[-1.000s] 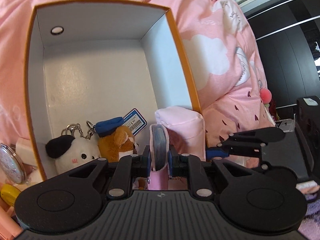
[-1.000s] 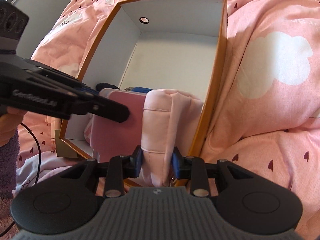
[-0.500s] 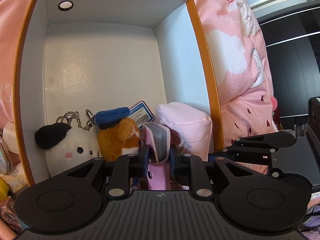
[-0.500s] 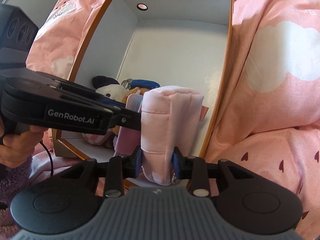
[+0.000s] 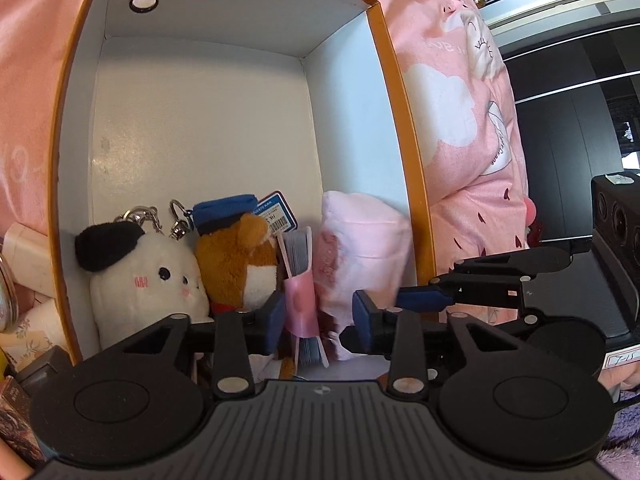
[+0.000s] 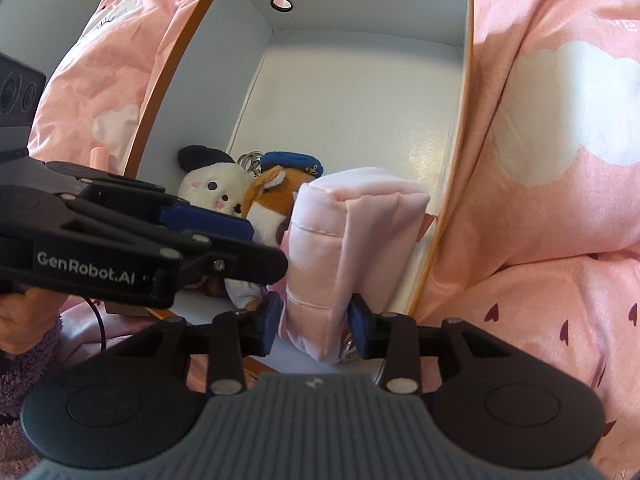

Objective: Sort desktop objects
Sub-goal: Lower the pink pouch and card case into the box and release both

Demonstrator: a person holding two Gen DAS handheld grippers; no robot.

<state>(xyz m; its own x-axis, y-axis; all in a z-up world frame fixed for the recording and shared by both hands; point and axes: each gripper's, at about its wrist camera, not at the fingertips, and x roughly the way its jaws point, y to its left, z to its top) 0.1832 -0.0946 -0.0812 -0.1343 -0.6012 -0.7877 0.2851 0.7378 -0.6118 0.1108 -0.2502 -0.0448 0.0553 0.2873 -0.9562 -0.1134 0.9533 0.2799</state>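
Resting in the near right corner of the orange-rimmed box (image 5: 404,128): pink pouch (image 6: 352,240), pink notebook (image 5: 300,284), white plush (image 5: 148,280), brown plush (image 5: 240,264). Left gripper (image 5: 318,316): jaws opening, notebook between them, right pad clear of it. Right gripper (image 6: 316,324): jaws opening, pads at the pouch's sides; contact cannot be told. Pink quilt (image 6: 552,160) surrounds the box.

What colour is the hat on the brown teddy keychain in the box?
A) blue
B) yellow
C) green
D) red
A: the brown plush bear keychain, sitting in the orange-rimmed white cardboard box beside the white plush keychain with a black ear, wears a blue cap.
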